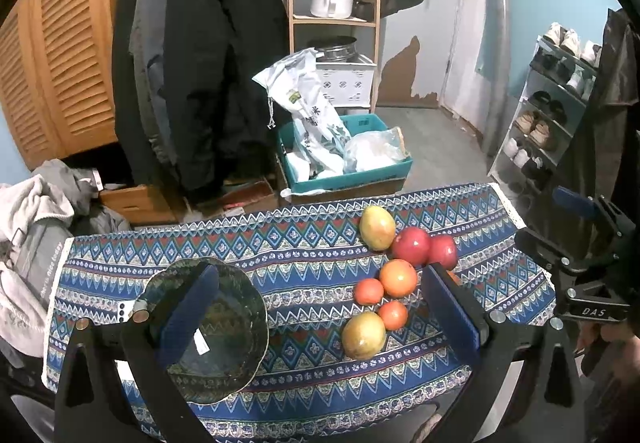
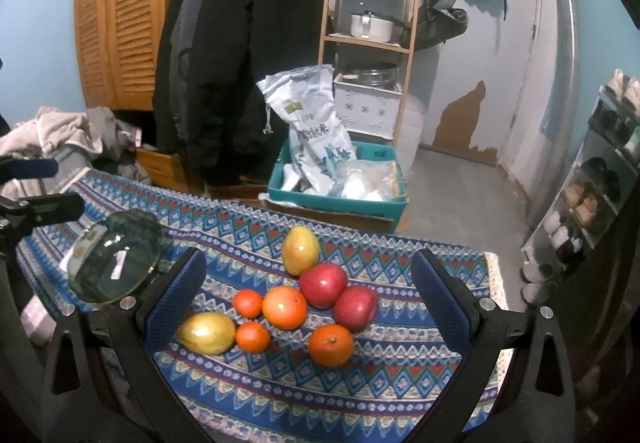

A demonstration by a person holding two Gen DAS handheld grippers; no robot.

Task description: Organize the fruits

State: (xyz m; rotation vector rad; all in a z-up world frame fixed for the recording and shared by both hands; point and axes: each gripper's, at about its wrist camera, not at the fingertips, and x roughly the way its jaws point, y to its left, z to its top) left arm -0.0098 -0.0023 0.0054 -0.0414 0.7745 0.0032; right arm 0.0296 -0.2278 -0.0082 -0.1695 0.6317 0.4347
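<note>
A cluster of fruit lies on the patterned cloth: two yellow mangoes (image 2: 300,250) (image 2: 207,333), two red apples (image 2: 322,285) (image 2: 355,307), and several oranges, the largest (image 2: 285,307) in the middle. A dark glass plate (image 2: 116,261) sits left of the fruit; in the left wrist view it (image 1: 224,327) lies under my left finger. My left gripper (image 1: 320,319) is open and empty above the plate and the near mango (image 1: 363,335). My right gripper (image 2: 308,307) is open and empty, its jaws spread wide either side of the fruit cluster.
The table with its blue patterned cloth (image 2: 360,383) ends close behind the fruit. Beyond it stand a teal crate (image 2: 340,199) with bags, a wooden shelf (image 2: 368,43), hanging black coats (image 2: 240,63) and a shoe rack (image 2: 600,183) at right. Clothes (image 1: 36,227) are piled at left.
</note>
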